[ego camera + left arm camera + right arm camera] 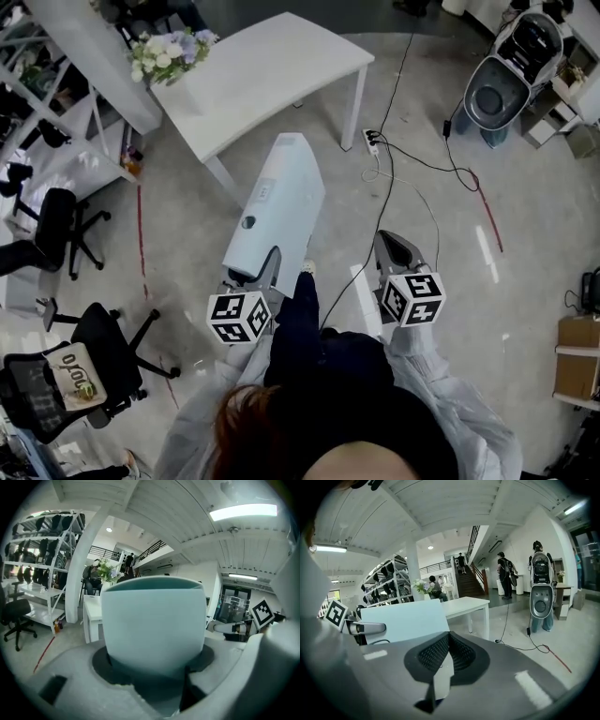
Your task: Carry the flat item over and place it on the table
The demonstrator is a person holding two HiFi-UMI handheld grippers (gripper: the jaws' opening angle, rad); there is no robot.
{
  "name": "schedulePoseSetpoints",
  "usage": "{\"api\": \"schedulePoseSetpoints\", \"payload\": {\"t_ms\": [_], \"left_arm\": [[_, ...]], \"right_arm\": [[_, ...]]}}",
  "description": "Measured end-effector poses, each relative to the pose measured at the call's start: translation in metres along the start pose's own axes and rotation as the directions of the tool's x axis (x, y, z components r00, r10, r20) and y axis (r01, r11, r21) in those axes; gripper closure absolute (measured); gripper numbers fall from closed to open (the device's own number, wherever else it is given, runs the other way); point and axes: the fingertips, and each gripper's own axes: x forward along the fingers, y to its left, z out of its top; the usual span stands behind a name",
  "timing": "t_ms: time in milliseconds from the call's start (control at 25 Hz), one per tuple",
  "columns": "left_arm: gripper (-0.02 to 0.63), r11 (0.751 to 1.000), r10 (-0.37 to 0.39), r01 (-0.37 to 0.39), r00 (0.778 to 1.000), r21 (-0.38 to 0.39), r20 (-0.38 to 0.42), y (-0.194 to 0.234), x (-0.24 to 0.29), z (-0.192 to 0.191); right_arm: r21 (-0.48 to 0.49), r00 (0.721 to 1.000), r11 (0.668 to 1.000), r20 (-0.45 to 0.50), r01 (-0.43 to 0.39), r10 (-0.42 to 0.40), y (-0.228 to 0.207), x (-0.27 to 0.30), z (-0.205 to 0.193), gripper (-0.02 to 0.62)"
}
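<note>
A long, flat pale-blue item (277,211) hangs above the floor, its near end clamped in my left gripper (258,267). In the left gripper view the item (154,625) fills the middle and stands up out of the dark pads (117,670). My right gripper (398,248) floats to the right of it, apart from it, shut with nothing between its jaws. In the right gripper view its meshed pads (433,653) meet, and the item (401,620) shows to the left. The white table (262,75) stands ahead, just beyond the item's far end.
A bunch of flowers (169,52) stands on the table's left corner. Black office chairs (56,230) and white shelving are at the left. A power strip (372,141) with cables lies on the floor, a white robot (511,75) stands at top right, and cardboard boxes (577,356) are at the right.
</note>
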Motion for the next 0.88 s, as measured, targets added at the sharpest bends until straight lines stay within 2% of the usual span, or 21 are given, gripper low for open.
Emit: {"api": "schedulePoseSetpoints", "payload": {"t_ms": [280, 440, 720, 880], "left_arm": [[0.337, 0.999, -0.03, 0.03, 0.999, 0.013, 0.039, 0.043, 0.078, 0.07], [0.337, 0.997, -0.067, 0.065, 0.996, 0.04, 0.056, 0.065, 0.114, 0.102], [0.337, 0.993, -0.114, 0.113, 0.992, 0.041, 0.047, 0.095, 0.161, 0.123], [0.337, 0.989, -0.142, 0.141, 0.989, 0.033, 0.032, 0.102, 0.178, 0.124]], "right_arm": [[-0.005, 0.999, 1.0, 0.033, 0.017, -0.017, -0.013, 0.085, 0.063, 0.584], [-0.01, 0.999, 1.0, 0.047, 0.027, -0.027, -0.012, 0.124, 0.087, 0.584], [-0.002, 0.996, 0.998, 0.056, 0.065, -0.065, -0.016, 0.175, 0.107, 0.584], [0.009, 0.996, 0.996, 0.033, 0.085, -0.085, -0.018, 0.189, 0.102, 0.584]]}}
